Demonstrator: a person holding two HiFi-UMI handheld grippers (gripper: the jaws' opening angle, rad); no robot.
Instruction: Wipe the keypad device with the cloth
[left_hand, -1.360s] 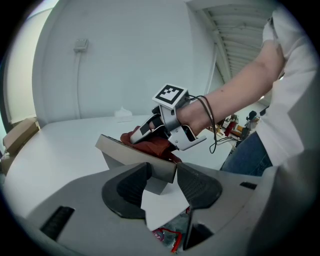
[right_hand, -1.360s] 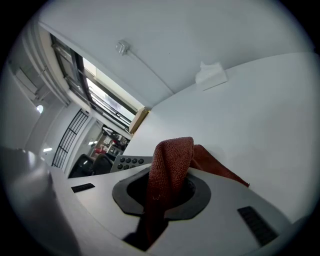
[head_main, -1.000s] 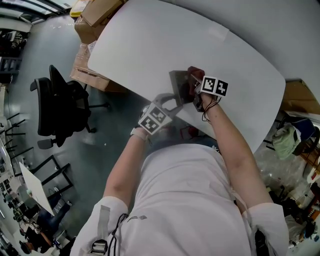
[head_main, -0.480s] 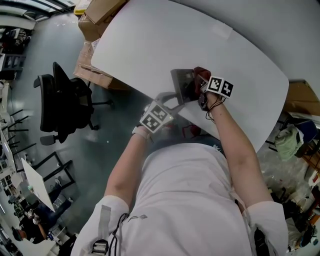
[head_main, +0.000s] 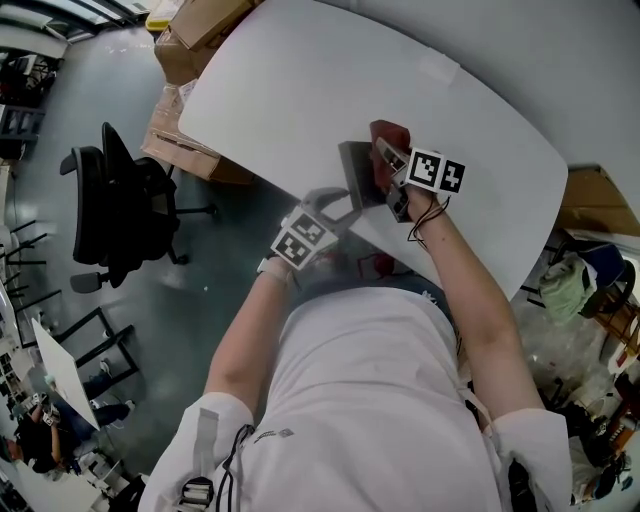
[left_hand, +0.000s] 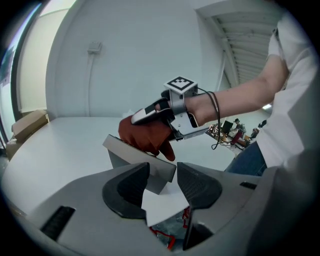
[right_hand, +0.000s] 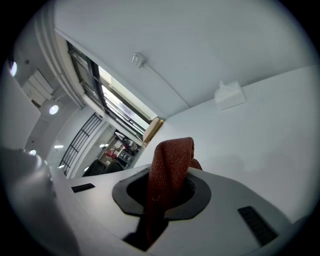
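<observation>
cloth (head_main: 390, 135) rust-red, woven weave | keypad device (head_main: 358, 172) plain grey | table (head_main: 300, 80) white | left gripper (left_hand: 160, 182), right gripper (right_hand: 162, 187) grey, pads (left_hand: 125, 187) black, square markers (head_main: 436, 171) black-on-white | left chair (head_main: 120, 210) black | far-left boxes (head_main: 190, 30) brown | shirt (head_main: 370, 400) white

The person wears a white short-sleeved T-shirt (head_main: 370, 400) and blue jeans (left_hand: 250, 160). The left gripper (left_hand: 161, 184) and right gripper (head_main: 390, 165) are grey, each topped by a black-and-white marker cube (head_main: 435, 172). A black cable (left_hand: 216, 117) loops just behind the right one.
</observation>
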